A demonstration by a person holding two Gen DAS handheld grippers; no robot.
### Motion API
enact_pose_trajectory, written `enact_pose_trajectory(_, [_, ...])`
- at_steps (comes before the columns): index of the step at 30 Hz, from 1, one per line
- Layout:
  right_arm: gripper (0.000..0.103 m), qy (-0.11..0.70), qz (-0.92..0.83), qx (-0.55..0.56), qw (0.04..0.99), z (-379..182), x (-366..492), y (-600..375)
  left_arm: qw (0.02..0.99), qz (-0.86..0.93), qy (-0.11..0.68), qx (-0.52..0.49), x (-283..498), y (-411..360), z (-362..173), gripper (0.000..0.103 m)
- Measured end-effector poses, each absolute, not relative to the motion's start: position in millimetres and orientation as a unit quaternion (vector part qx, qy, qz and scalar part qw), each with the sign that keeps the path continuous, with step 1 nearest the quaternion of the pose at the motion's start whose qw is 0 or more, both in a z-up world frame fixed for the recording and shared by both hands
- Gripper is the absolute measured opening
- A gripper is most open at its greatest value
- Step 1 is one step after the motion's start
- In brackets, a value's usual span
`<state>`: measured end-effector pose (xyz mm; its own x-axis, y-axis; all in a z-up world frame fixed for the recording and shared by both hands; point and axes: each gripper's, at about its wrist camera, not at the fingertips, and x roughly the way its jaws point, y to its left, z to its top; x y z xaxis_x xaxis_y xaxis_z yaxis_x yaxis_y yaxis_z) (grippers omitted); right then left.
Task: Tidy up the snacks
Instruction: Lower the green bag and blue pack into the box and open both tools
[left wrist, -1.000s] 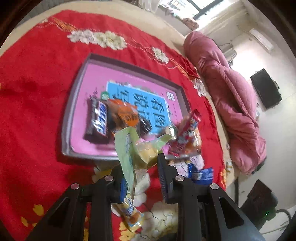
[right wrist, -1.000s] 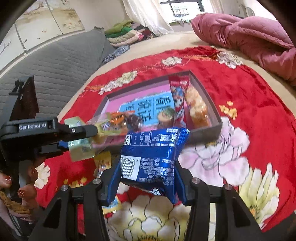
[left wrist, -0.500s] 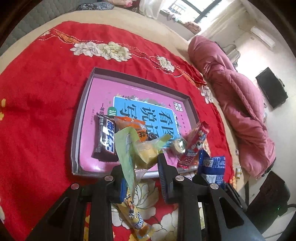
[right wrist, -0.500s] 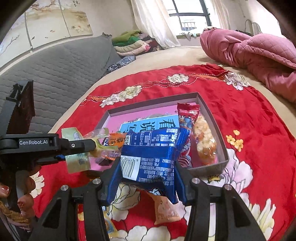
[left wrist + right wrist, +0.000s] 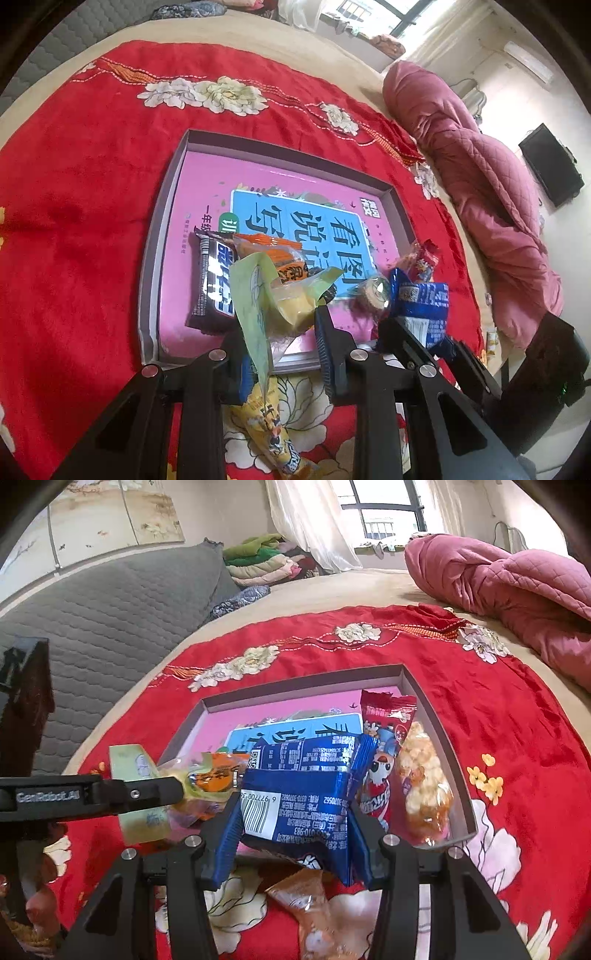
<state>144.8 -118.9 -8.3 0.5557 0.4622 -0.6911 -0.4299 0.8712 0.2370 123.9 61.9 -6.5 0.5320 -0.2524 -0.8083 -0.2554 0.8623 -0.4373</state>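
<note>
A shallow grey box with a pink inside [image 5: 173, 206] [image 5: 432, 701] lies on the red flowered cloth. In it are a dark chocolate bar [image 5: 212, 284], an orange packet [image 5: 277, 254], a round wrapped sweet [image 5: 373, 295] and a red popcorn bag [image 5: 391, 760]. My left gripper [image 5: 282, 332] is shut on a pale green packet [image 5: 258, 295] above the box's near edge. My right gripper [image 5: 295, 834] is shut on a blue packet [image 5: 306, 794] held above the box's near edge; it also shows in the left wrist view [image 5: 421, 302].
A yellow snack packet [image 5: 269, 424] and an orange-brown packet [image 5: 317, 908] lie on the cloth in front of the box. A pink quilt [image 5: 517, 587] lies at the right. A grey sofa back [image 5: 110, 605] is at the left.
Both grippers have lifted and drawn back a little with their packets. The box now sits farther off in both views. The blue packet has come closer to the left gripper.
</note>
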Motion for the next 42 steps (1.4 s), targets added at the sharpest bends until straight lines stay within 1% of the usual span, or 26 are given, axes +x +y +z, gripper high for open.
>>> enact_pose_trajectory(9, [0.051,0.405,0.248,0.014,0.880,-20,157,-114,0.833,-0.001,0.489,-0.260,130,59,-10,0.029])
enact_pose_trajectory(42, [0.053,0.418,0.241,0.016,0.876,-32,162,-119,0.833,-0.004,0.494,-0.249,129,49,-17,0.029])
